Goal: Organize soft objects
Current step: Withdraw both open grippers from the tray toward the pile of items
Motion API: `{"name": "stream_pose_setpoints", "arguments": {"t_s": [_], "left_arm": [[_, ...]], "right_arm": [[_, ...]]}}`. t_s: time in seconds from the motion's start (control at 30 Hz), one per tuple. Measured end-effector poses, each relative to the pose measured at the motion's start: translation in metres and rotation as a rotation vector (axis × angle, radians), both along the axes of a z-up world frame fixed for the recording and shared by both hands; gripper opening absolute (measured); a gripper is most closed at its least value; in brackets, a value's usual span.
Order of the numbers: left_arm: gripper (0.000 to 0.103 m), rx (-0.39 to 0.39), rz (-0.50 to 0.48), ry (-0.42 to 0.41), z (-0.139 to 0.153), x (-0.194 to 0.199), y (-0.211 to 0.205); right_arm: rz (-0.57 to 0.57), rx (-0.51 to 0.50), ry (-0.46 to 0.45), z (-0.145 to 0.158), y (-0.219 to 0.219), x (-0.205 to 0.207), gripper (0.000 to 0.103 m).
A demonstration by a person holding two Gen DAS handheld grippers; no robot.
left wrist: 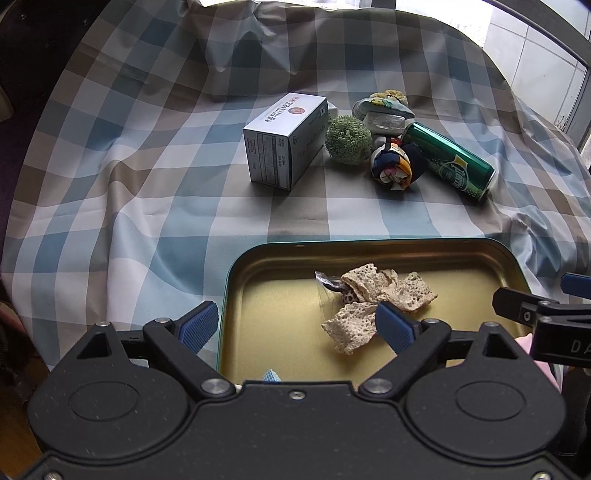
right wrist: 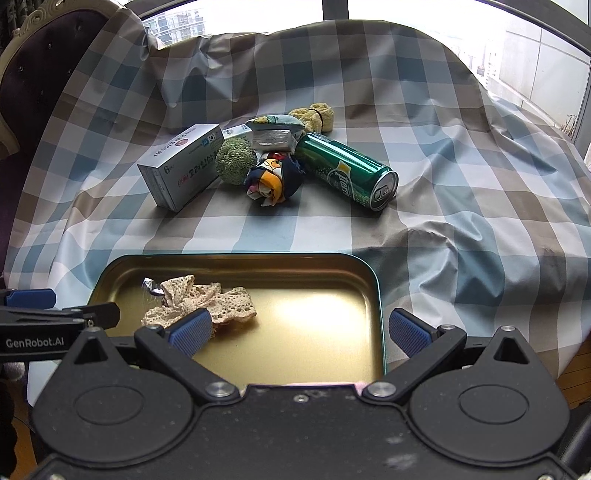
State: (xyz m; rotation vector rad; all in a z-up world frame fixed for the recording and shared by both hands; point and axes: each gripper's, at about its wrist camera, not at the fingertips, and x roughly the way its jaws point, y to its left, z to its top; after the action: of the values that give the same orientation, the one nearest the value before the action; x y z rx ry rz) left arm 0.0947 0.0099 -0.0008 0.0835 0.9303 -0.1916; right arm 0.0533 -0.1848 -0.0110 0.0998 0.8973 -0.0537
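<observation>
Bright daylight from blown-out rear windows (right wrist: 406,11), sharp pics, fisheye warp at edges

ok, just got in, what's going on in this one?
A person is sorting soft items into a gold metal tin on a checked tablecloth. A beige lace bow already lies inside. The left gripper and right gripper hover open and empty above the tin. Still in the pile beyond: a fuzzy green ball, a knotted multicoloured scarf, a pale grey cardboard box and a green drink can on its side.
</observation>
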Motion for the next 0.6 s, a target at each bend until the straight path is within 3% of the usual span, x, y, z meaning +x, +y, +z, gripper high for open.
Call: {"name": "stream_pose_setpoints", "arguments": {"t_s": [0.2,0.6], "left_arm": [[0.089,0.004,0.006,-0.002,0.001,0.021,-0.002],[0.089,0.004,-0.010,0.030,-0.001,0.064,-0.004]], "right_arm": [[0.029,0.044,-0.010,0.001,-0.001,0.019,0.103],[0.055,0.017,0.005,0.003,-0.002,0.066,0.102]]}}
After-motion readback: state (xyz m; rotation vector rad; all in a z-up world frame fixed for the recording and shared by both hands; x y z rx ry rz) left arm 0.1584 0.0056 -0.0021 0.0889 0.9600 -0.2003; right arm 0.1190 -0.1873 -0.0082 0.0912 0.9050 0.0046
